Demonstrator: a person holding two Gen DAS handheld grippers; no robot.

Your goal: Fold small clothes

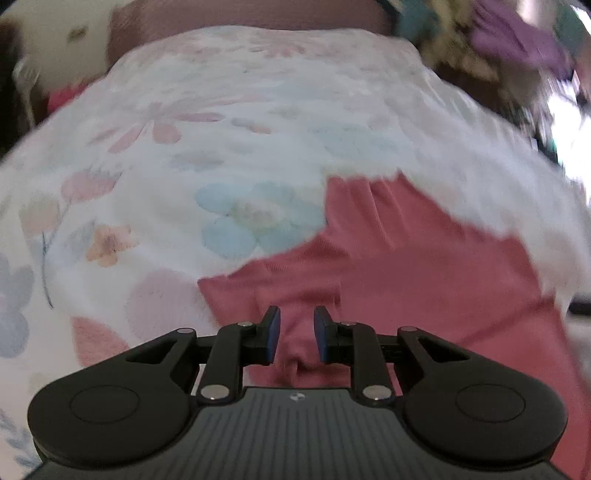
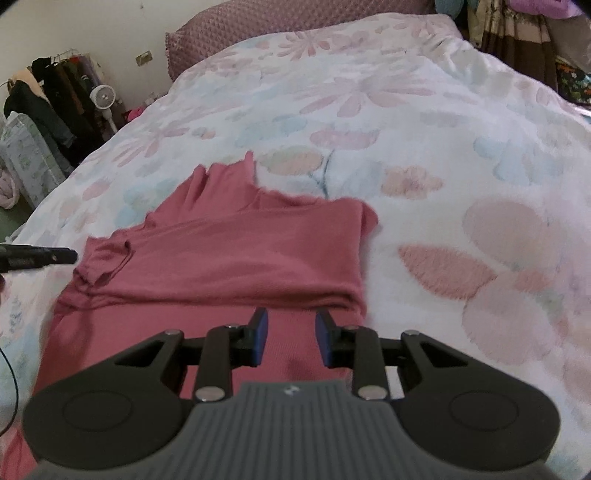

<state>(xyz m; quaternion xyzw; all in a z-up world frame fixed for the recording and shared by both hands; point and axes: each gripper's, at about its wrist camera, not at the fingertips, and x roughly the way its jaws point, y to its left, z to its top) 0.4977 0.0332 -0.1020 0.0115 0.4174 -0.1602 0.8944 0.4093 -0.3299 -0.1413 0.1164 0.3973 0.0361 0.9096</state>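
Note:
A pink garment [image 2: 236,254] lies partly folded on the floral bedspread [image 2: 424,129], with a sleeve end pointing away. My right gripper [image 2: 291,336] is open, low over the garment's near part, fabric showing between its fingers. My left gripper [image 1: 296,338] is open over the same pink garment [image 1: 406,266], with a bunched fold of cloth between its fingers; this view is blurred. The tip of the left gripper [image 2: 55,255] shows at the left edge of the right wrist view, beside the garment's left corner.
A mauve headboard [image 2: 258,26] stands at the far end of the bed. A clothes rack [image 2: 55,96] and a small white fan [image 2: 103,99] stand left of the bed. Hanging clothes [image 2: 517,40] are at the far right.

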